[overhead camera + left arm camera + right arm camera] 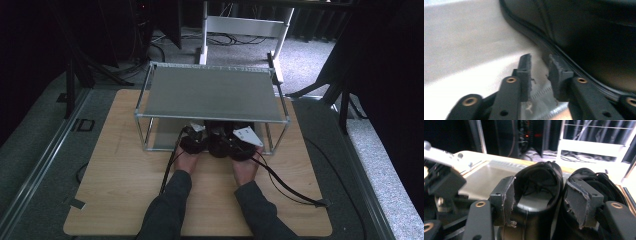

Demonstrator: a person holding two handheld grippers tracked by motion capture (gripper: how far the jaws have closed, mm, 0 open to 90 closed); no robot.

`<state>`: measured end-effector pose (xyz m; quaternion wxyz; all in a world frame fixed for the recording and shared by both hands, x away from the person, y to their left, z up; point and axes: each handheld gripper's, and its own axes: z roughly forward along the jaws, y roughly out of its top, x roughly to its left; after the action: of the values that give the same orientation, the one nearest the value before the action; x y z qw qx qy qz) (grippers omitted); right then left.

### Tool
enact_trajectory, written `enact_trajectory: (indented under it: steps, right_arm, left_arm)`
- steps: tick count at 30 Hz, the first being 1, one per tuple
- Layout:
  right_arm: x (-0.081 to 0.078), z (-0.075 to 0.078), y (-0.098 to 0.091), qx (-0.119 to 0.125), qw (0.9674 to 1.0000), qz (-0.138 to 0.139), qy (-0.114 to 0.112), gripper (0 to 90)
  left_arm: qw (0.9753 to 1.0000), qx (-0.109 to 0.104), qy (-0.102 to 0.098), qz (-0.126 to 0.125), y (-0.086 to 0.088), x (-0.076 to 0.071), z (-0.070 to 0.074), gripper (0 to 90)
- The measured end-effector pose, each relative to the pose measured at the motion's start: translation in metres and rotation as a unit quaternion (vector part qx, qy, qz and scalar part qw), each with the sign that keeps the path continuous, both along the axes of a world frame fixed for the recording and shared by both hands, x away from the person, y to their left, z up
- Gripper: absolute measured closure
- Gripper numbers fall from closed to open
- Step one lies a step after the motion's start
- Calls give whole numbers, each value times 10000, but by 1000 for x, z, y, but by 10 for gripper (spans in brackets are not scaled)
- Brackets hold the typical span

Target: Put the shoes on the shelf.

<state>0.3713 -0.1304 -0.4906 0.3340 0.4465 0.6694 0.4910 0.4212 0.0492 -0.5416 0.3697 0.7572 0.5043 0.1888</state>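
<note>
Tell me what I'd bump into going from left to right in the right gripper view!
Metal rack post → left jaw pad → open black shoe → right jaw pad → second black shoe.

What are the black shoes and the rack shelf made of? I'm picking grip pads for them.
Black shoes: probably smooth leather or faux leather, judging by the soft sheen on the curved collar. Rack shelf: seemingly matte grey metal sheet, flat and evenly dull, in a pale metal tube frame.
</note>
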Motion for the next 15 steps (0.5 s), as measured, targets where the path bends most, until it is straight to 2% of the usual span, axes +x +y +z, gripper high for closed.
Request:
enact_trajectory:
  steps: [2,4,6,8,10,12,15]
  right_arm:
    - [-7,-1,-11,-2,10000,2,-42,380]
    - [-15,-3,-30,-100,9999,-79,5,379]
    - [-18,-5,-46,-22,9998,-53,184,380]
    - [-18,-9,-59,-46,9991,-137,389,397]
    - [-18,-14,-70,-91,9981,-146,599,407]
    - [-18,-20,-77,-295,9964,-138,780,419]
    - [-21,-27,-86,-529,9937,-41,990,409]
  left_arm:
    - [10000,-66,-36,-65,6,-6,3,687]
    - [9998,-193,-89,-57,12,-15,7,653]
    - [9995,-287,-76,-79,16,-24,9,625]
    - [9992,-342,-128,-154,17,-34,10,603]
    - [9990,-313,-174,-263,16,-44,10,574]
    - [9984,-363,-207,-389,14,-52,10,550]
    - [9979,-203,-285,-552,6,-63,9,508]
